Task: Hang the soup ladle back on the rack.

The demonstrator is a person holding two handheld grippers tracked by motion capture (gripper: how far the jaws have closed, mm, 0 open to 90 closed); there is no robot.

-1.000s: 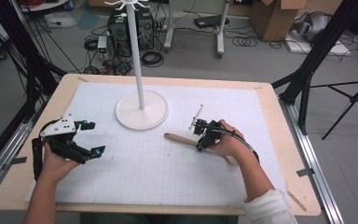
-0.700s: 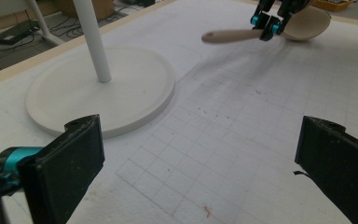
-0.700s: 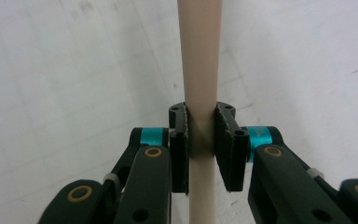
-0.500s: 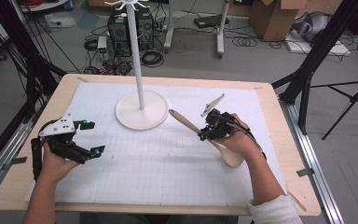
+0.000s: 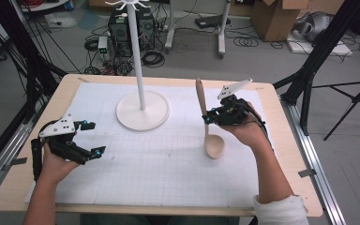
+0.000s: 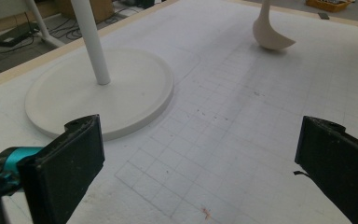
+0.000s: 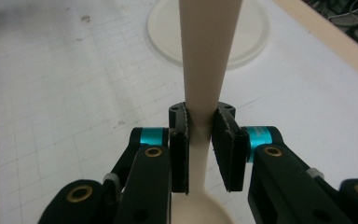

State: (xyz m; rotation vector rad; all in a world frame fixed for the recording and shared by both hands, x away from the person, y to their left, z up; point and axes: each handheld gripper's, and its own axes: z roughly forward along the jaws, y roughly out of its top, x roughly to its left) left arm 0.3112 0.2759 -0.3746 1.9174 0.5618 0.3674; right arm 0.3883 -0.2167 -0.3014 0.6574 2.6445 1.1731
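My right gripper [image 5: 208,117] is clamped on the wooden spoon [image 5: 208,123], its jaws pressed against the narrow neck of the handle just above the bowl. In the right gripper view the pads [image 7: 181,148] squeeze the handle from both sides, the bowl sits below them at the bottom edge, and the long handle runs up and away toward the white stand [image 7: 208,33]. From the high view the spoon hangs clear of the bench [image 5: 281,154], bowl down and nearest to me, handle tip pointing away toward the far edge. It is over the right half of the white gridded mat [image 5: 159,164], to the right of the stand's round base [image 5: 143,111] and apart from it.

My left gripper [image 5: 90,139] rests low over the left side of the mat with its jaws wide apart and nothing between them. In the left gripper view the two black pads [image 6: 70,163] frame bare grid, with the stand's base [image 6: 98,98] just ahead at the left and the spoon's bowl [image 6: 272,39] farther off at the top right.
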